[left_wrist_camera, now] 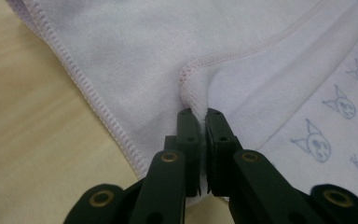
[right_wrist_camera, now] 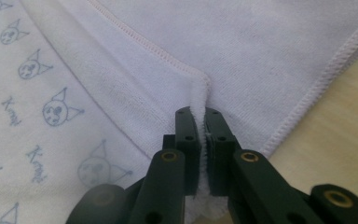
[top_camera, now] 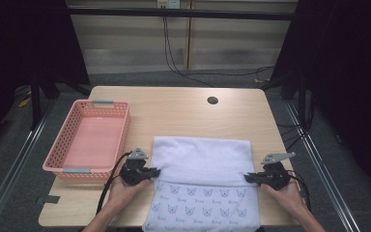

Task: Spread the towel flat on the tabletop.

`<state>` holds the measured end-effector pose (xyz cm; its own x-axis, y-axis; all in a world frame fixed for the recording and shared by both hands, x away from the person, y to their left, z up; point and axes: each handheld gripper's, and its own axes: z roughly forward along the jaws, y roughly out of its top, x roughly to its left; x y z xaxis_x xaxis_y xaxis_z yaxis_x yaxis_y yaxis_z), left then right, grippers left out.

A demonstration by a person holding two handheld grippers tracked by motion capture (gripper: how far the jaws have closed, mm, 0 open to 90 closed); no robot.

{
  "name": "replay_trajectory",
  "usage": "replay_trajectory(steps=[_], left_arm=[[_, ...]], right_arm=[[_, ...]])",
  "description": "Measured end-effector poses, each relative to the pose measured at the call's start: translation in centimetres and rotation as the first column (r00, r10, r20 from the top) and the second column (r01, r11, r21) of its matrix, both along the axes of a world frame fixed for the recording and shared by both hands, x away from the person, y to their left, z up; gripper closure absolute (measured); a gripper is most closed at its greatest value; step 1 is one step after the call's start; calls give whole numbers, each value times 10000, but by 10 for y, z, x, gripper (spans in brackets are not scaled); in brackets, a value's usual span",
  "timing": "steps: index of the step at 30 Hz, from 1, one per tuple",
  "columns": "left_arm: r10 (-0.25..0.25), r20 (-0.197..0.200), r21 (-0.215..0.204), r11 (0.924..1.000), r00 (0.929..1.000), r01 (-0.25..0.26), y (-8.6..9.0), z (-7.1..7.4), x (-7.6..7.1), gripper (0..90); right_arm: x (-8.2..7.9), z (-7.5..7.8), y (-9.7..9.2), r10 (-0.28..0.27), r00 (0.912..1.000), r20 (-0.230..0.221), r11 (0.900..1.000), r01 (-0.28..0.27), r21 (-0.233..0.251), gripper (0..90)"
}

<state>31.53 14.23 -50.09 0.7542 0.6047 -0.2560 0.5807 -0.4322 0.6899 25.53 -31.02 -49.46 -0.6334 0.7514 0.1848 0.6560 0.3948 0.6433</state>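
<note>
The left gripper (top_camera: 150, 172) was clamped on a corner of the towel (top_camera: 204, 159), with a pinch of cloth standing up between its jaws in the left gripper view. The right gripper (top_camera: 249, 178) was clamped likewise on the opposite corner of the same folded-over flap, the fabric wedged between its jaws. The flap lay plain side up over the far part of the towel, and its hem ran straight from one gripper to the other. Nearer the person than that hem, the printed side with small cat faces lay bare and reached to the near edge of the table (top_camera: 174, 104), perhaps hanging over it a little. To the left of the towel, just beside its far corner, stood a pink basket (top_camera: 72, 123). Beyond the towel the tabletop was bare wood up to a small round hole (top_camera: 212, 100); to its right a narrow strip of wood remained.
</note>
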Motion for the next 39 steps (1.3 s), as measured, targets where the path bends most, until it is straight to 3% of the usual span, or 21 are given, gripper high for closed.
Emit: replay_trajectory(steps=[5, 10, 20, 32, 36, 39], left_arm=[[261, 469, 219, 9994, 9986, -271, -9, -1, 14, 862], [518, 311, -26, 9987, 9982, -517, -11, -3, 34, 862], [1116, 224, -131, 9937, 9935, -1114, -17, -5, 75, 862], [1275, 294, 362, 9910, 9914, -1286, -28, -3, 112, 863], [1422, 291, 72, 9898, 9894, -1424, -27, -5, 122, 862], [1416, 685, 326, 9890, 9876, -1440, -29, -5, 127, 863]], right_arm=[[18, 0, -3, -396, 9991, 166, 9991, 399, -169, 865], [33, -2, -6, -599, 9980, 221, 9981, 601, -105, 866], [70, -3, -7, -986, 9947, 308, 9950, 990, -129, 865], [108, -5, -14, -1626, 9863, 293, 9867, 1623, 97, 865], [122, -7, -16, -1861, 9821, 303, 9822, 1851, 319, 865], [132, -8, -15, -2055, 9780, 357, 9783, 2044, 329, 865]])
